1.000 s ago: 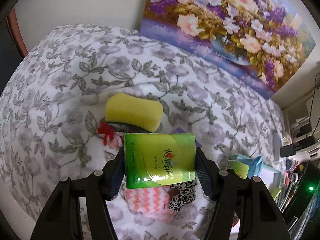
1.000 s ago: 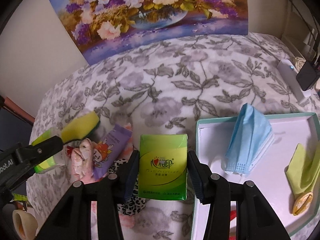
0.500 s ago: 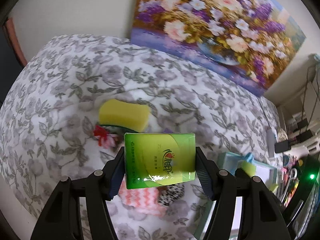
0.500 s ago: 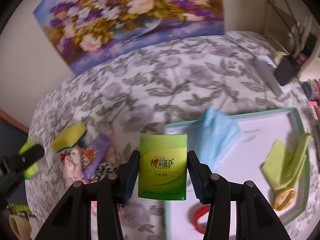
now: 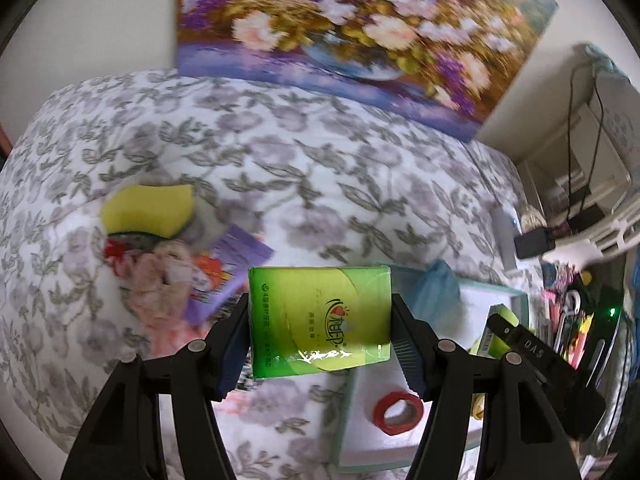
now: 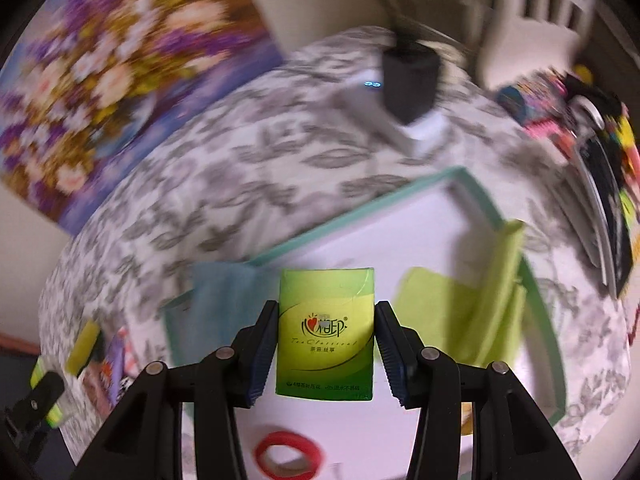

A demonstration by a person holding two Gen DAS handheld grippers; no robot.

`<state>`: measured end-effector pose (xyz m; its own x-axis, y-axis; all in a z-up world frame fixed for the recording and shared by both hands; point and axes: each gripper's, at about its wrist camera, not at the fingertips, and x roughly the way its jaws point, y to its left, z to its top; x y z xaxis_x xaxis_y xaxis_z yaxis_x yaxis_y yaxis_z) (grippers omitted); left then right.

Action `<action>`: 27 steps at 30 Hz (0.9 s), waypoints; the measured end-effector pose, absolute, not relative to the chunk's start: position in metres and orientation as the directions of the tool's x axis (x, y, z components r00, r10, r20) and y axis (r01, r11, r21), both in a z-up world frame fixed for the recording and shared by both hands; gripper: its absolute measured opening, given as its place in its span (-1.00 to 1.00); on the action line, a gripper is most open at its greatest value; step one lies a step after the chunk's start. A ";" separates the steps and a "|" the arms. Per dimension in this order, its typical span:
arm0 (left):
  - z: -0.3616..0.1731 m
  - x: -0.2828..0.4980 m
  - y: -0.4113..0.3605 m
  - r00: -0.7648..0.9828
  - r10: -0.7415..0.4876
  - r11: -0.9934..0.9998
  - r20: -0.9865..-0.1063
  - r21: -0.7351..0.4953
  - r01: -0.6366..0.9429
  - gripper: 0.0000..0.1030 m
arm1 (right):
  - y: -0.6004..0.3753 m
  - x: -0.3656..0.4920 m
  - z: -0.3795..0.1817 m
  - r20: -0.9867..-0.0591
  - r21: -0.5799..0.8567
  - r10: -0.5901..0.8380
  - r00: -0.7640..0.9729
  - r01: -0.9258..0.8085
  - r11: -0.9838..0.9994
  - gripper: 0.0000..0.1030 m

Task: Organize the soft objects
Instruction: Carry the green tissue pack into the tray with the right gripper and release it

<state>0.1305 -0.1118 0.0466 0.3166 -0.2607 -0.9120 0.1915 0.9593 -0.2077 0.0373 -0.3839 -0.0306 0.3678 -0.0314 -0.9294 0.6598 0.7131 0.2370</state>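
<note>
Left view: my left tongs (image 5: 320, 332) are clamped on a green tissue pack (image 5: 318, 318), hanging above the tray's near-left rim (image 5: 344, 412), bare floral bedspread (image 5: 280, 152) beyond.

Right view: my right tongs (image 6: 326, 344) grip another tissue pack (image 6: 326, 334) over the tray's (image 6: 360, 208) open white middle.

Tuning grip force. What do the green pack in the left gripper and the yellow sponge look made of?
Green pack: glossy plastic film over what is probably soft tissue; a glare streak shows near its lower edge. Yellow sponge: matte foam, likely with a dark green scouring layer underneath; blurred, so texture is unclear.
</note>
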 end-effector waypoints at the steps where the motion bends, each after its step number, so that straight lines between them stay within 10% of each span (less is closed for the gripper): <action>1: 0.044 0.128 -0.121 0.305 -0.262 0.957 -0.916 -0.204 0.208 0.29 | -0.392 0.033 -0.033 -0.931 0.239 -0.031 0.363 0.673 0.700 -0.02; 27: -0.001 0.083 -0.241 0.183 -0.261 0.891 -0.948 -0.163 0.424 0.44 | -0.444 -0.002 -0.051 -0.951 0.217 -0.036 0.306 0.748 0.627 0.09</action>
